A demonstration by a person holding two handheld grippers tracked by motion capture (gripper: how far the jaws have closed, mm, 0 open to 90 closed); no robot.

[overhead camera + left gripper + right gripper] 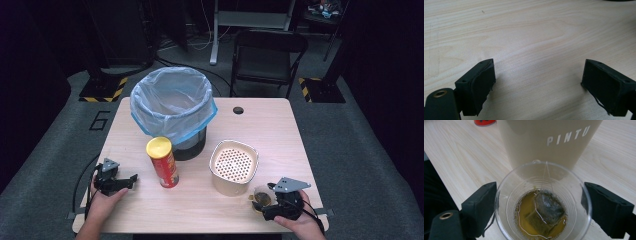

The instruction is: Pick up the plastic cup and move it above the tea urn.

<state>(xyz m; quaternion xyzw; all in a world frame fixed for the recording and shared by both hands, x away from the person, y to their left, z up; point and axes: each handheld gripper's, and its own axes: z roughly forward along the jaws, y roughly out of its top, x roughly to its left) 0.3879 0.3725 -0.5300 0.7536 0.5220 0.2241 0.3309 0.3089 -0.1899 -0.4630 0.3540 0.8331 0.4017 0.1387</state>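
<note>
A clear plastic cup [541, 207] with brownish tea and a tea bag [546, 211] in it stands at the table's front right [261, 197], just in front of a beige container. My right gripper [539, 202] has one black jaw on each side of the cup, close to its wall, and I see no squeeze on it. In the high view the right gripper [262, 202] points left, held by a hand at the front edge. My left gripper [131, 180] rests at the front left, jaws wide over bare wood [537, 80], with nothing between them.
A beige perforated container [233, 165], marked PINTU [549, 142], stands right behind the cup. A red can with a yellow lid [162, 162] stands left of centre. A bin with a blue bag [172, 105] fills the back left. A folding chair [267, 55] stands beyond the table.
</note>
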